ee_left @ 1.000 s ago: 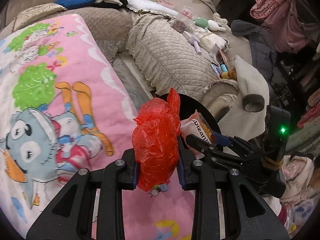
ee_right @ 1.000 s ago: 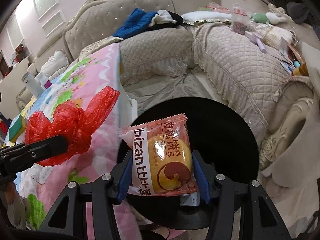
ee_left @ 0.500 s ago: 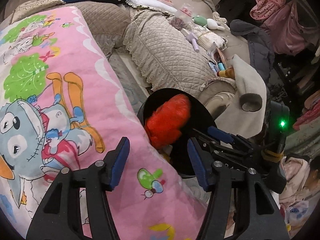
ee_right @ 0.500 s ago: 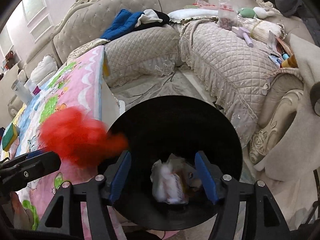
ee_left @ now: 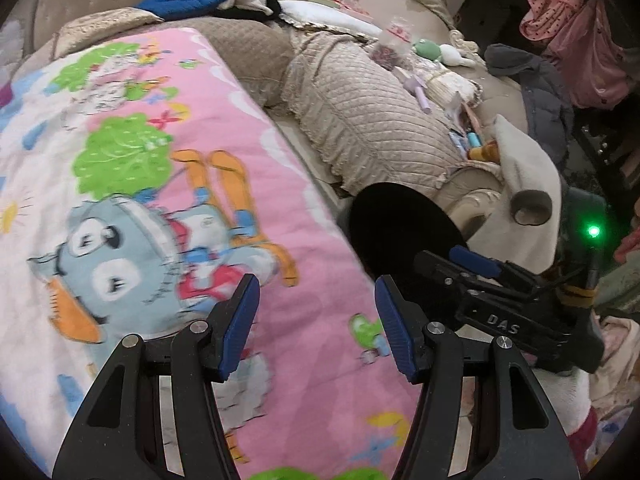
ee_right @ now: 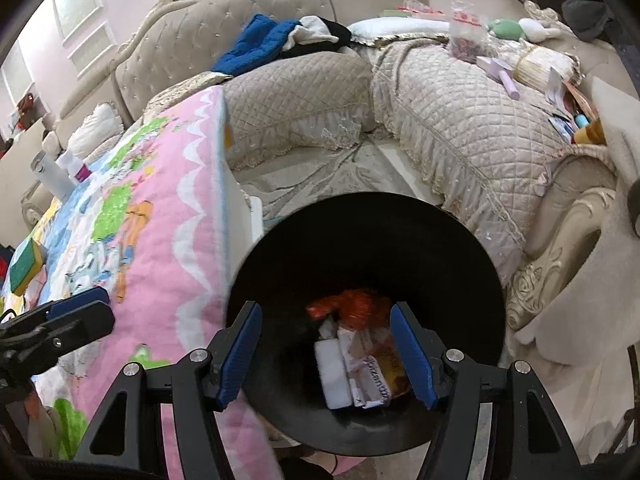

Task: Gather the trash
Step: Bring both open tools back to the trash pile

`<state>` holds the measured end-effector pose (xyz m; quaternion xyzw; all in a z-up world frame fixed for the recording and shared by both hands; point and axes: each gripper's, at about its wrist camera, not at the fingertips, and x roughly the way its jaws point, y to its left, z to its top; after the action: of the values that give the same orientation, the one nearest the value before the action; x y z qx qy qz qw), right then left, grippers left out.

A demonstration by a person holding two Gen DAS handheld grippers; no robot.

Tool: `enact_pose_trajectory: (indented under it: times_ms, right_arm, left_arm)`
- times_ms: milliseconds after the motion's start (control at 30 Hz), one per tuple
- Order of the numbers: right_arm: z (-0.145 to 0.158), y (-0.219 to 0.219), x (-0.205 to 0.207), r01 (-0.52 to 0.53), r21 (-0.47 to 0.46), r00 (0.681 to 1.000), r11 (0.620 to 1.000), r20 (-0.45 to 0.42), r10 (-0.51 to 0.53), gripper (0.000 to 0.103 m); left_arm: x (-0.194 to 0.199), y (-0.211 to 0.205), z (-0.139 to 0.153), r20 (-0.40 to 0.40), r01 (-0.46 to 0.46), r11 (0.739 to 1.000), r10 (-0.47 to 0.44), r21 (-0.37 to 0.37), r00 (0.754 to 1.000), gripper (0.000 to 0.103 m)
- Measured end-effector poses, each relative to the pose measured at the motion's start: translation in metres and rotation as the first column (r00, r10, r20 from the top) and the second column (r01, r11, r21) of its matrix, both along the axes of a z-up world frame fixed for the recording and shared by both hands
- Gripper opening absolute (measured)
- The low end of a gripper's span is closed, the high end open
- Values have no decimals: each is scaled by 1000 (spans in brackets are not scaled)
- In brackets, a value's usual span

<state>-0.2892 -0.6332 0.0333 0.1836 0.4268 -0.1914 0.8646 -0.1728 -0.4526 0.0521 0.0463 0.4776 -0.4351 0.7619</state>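
**Q:** Right wrist view first: how did the right gripper (ee_right: 326, 354) stand, and where was the trash?

**A:** Its blue-padded jaws were parted with nothing pressed between them, and they had just been opening. Straight below and ahead of them gaped the black bin (ee_right: 472, 264). At the bottom lay the red plastic bag (ee_right: 352, 308), farther from the fingers, and nearer them the orange snack packet (ee_right: 384, 372) beside a white piece of rubbish (ee_right: 330, 372) (what that was, I could not tell). All of it sat loose in the bin, apart from the pads.

**Q:** And the left gripper (ee_left: 316, 320)?

**A:** Also spread apart and empty, its jaws having just been opening too. Under and ahead of it lay the pink cartoon blanket (ee_left: 132, 184). The bin's dark mouth (ee_left: 396, 224) was just off its right finger, slightly ahead; from that angle the contents were hidden.

**Q:** Could each tool see the other?

**A:** Yes. From the left wrist, the right gripper (ee_left: 460, 262) reached in from the right side over the bin's near rim. From the right wrist, the left gripper's black finger with its blue pad (ee_right: 76, 308) showed low on the left, over the blanket (ee_right: 160, 216).

**Q:** Anything beyond the bin?

**A:** Ahead of both tools ran the beige quilted sofa (ee_right: 460, 128), cluttered along its far arm, with a blue garment (ee_right: 256, 40) heaped on its back. A green-and-yellow sponge (ee_right: 26, 266) rested on the blanket far to the left of the right tool.
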Motion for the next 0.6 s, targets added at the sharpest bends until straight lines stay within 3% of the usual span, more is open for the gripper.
enact_pose_trajectory:
  times_ms: [333, 600]
  right_arm:
    - [12, 42, 26, -101, -9, 995, 995, 23, 101, 65]
    - [23, 84, 54, -192, 22, 980, 981, 59, 191, 66]
  left_arm:
    - [16, 50, 12, 87, -110, 994, 107, 23, 990, 59]
    - [30, 100, 30, 135, -213, 977, 208, 24, 969, 59]
